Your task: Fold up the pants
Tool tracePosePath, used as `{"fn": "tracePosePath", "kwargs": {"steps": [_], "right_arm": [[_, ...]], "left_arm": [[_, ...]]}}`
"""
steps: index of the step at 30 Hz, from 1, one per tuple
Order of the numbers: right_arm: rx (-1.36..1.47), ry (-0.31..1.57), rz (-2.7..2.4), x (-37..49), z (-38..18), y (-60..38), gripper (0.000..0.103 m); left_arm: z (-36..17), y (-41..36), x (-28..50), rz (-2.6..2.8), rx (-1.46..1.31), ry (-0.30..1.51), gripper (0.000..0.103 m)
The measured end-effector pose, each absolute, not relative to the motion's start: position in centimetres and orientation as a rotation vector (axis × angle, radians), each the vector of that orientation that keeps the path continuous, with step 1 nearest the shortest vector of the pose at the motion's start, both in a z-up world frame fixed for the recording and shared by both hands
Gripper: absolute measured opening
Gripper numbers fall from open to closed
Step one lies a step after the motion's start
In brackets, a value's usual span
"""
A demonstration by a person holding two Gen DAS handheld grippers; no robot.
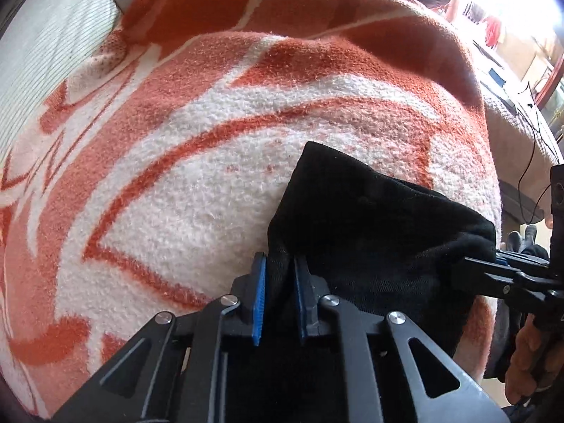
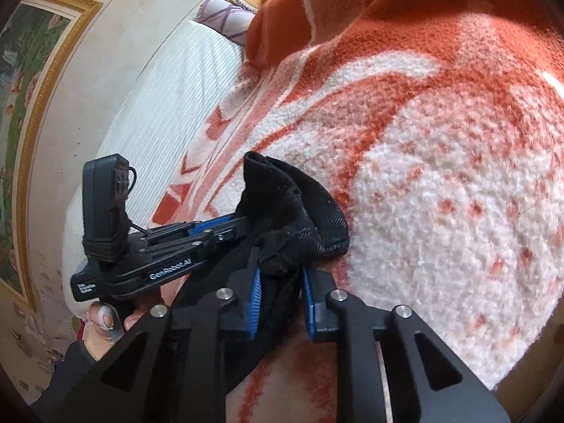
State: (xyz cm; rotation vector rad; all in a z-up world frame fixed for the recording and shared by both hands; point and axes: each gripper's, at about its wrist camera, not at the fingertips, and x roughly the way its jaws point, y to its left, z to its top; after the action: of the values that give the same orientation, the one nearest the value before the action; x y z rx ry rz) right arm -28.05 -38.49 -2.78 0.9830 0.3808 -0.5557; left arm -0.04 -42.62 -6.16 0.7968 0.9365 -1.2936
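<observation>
The left gripper (image 1: 278, 271) pinches a fold of the black woven cotton pants (image 1: 370, 218) between its blue-padded fingers (image 1: 260, 282). In the right wrist view the right gripper (image 2: 282, 275) likewise has its fingers (image 2: 254, 296) clamped on a bunched edge of the same pants (image 2: 292, 208), and the left gripper (image 2: 197, 232) shows just beside it, gripping the cloth from the left. The pants hang gathered between the two grippers, touching the fuzzy orange-and-white patterned blanket (image 1: 197, 162) that covers the bed. The blanket stretches away in front of both grippers, its surface bare beyond the pants. At its far left edge lies a white ribbed pillow (image 1: 42, 56). On the right the blanket's edge drops toward the floor. Behind the pillow, a gold-framed painting (image 2: 24, 105) hangs on the wall.
</observation>
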Motion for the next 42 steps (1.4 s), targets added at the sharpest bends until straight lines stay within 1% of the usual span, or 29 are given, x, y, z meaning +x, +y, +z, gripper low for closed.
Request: {"fn": "tracePosePath", "kwargs": {"steps": [4,9,13,16,20,25,29,34,42], "right_arm": [[0.946,0.356,-0.494,-27.4,-0.2,-37.2,0.018],[0.864,0.34,-0.37,-25.5,3.8,-34.0,0.018],[0.792,0.352,-0.244,-22.9,6.9,-30.4,0.018],[0.751,0.376,-0.15,-20.3,8.2,-27.3,0.018],[0.72,0.426,-0.037,-17.3,8.1,-23.4,0.018],[0.706,0.504,0.077,-13.2,6.2,-19.1,0.018],[0.735,0.567,0.134,-10.6,3.6,-17.4,0.018],[0.749,0.659,0.21,-8.0,0.6,-15.5,0.018],[0.742,0.782,0.255,-5.1,-2.5,-14.1,0.018]], "left_arm": [[-4.5,-40.9,2.1,-1.341,0.625,1.003,0.007],[-0.5,-37.3,3.0,-1.367,0.497,0.965,0.007],[2.6,-32.9,4.2,-1.364,0.386,0.926,0.006],[4.2,-29.1,5.3,-1.347,0.293,0.921,0.004],[4.6,-25.1,6.2,-1.306,0.225,0.911,0.004],[3.2,-19.2,7.6,-1.235,0.149,0.936,0.004],[-0.1,-14.9,9.8,-1.151,0.067,1.028,0.005],[-3.4,-10.7,10.5,-1.077,0.007,1.091,0.005],[-6.7,-5.5,11.4,-1.004,-0.068,1.172,0.005]]}}
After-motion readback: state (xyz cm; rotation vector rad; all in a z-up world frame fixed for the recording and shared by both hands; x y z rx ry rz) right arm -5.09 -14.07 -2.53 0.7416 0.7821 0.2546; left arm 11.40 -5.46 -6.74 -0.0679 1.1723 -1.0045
